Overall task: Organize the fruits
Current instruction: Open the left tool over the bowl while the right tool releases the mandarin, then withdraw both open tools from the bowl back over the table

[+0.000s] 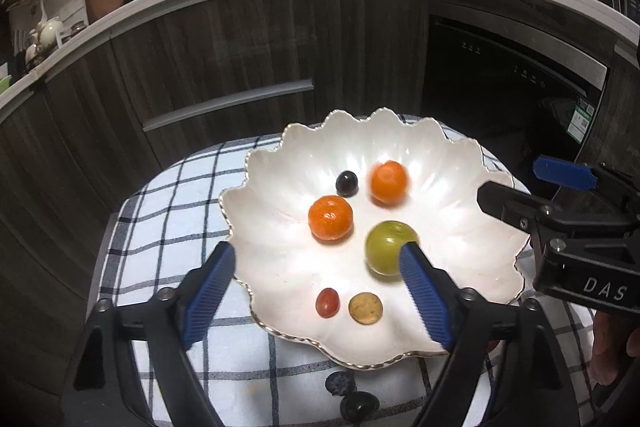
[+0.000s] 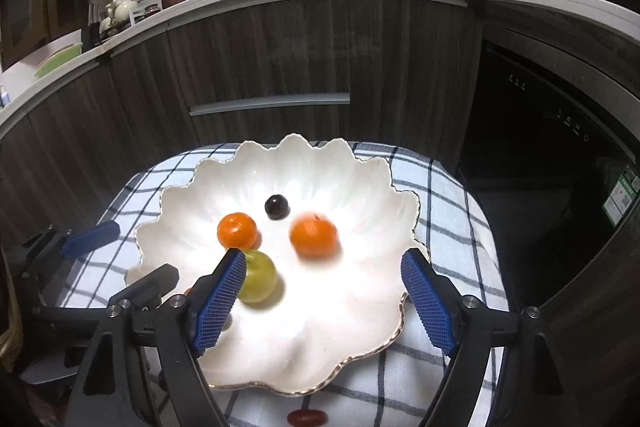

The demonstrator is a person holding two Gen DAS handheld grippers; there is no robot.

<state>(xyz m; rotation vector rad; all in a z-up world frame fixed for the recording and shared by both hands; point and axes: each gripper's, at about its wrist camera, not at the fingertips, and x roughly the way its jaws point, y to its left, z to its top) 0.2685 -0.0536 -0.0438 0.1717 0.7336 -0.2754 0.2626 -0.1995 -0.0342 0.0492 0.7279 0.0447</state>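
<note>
Both the left claw point(image 1: 318, 291) and the right claw point(image 2: 324, 297) hang apart and empty over the scalloped dish point(image 1: 460, 155), the green fruit point(image 1: 386, 253) and two tangerines inside it, so next likely comes the dark grape point(image 1: 358, 407) just outside its near rim.

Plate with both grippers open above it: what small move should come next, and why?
Probably draw the left gripper back toward the two dark fruits lying on the checked cloth just short of the plate. Both it and the right gripper stand open and empty, six fruits already sit in the plate, and these lie outside it, as does a red one.
</note>
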